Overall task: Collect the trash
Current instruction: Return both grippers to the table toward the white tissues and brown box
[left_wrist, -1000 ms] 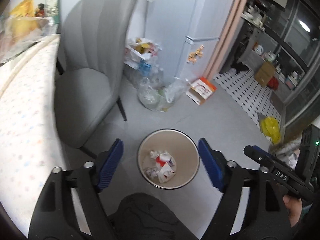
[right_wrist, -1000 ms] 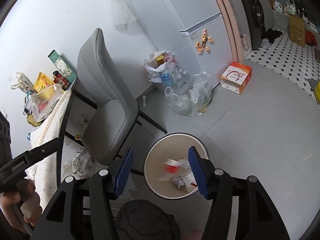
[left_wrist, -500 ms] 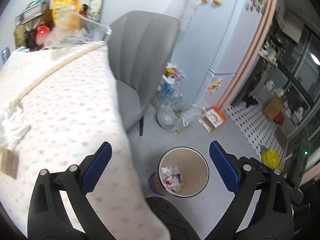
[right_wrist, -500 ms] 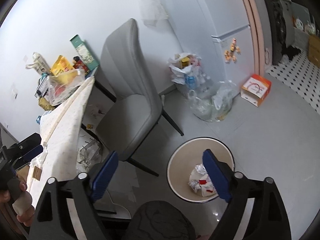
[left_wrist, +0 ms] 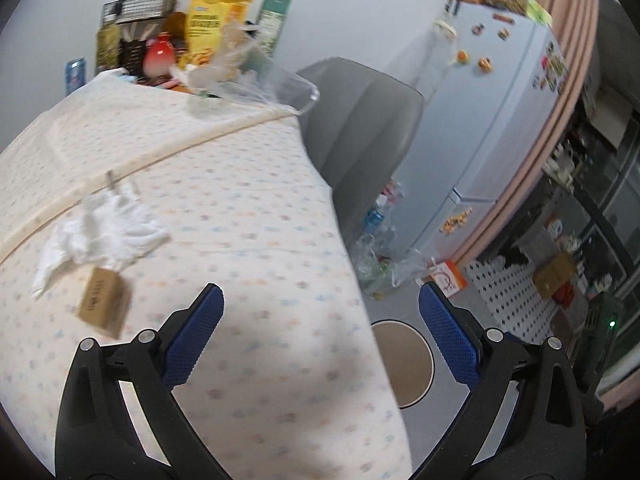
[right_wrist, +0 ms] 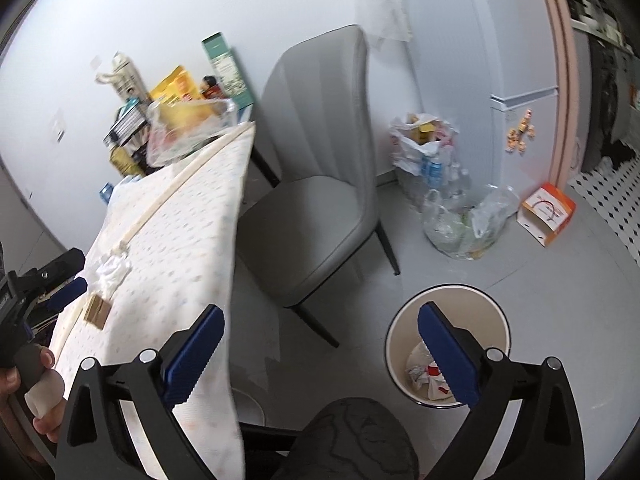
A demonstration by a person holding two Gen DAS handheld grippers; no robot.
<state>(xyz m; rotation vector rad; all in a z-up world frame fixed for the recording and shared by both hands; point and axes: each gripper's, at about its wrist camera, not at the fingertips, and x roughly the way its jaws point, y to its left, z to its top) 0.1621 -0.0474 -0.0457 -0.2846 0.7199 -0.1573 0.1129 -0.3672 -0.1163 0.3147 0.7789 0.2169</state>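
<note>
Between drops, lining up next pick. Left claw (left_wrist: 320, 316) wide open, empty, over the surface (left_wrist: 240, 208). Right claw (right_wrist: 320, 340) also open, empty, above floor between surface edge and trash bin (right_wrist: 496, 312). Remaining trash on surface, far left of left claw: crumpled white tissue (left_wrist: 108, 232) touching small brown cardboard box (left_wrist: 105, 302). Bin on floor to the right, already holding crumpled paper (right_wrist: 420, 372). Next, probably: swing left claw left and down, straddle box or tissue, close, carry to bin.
</note>
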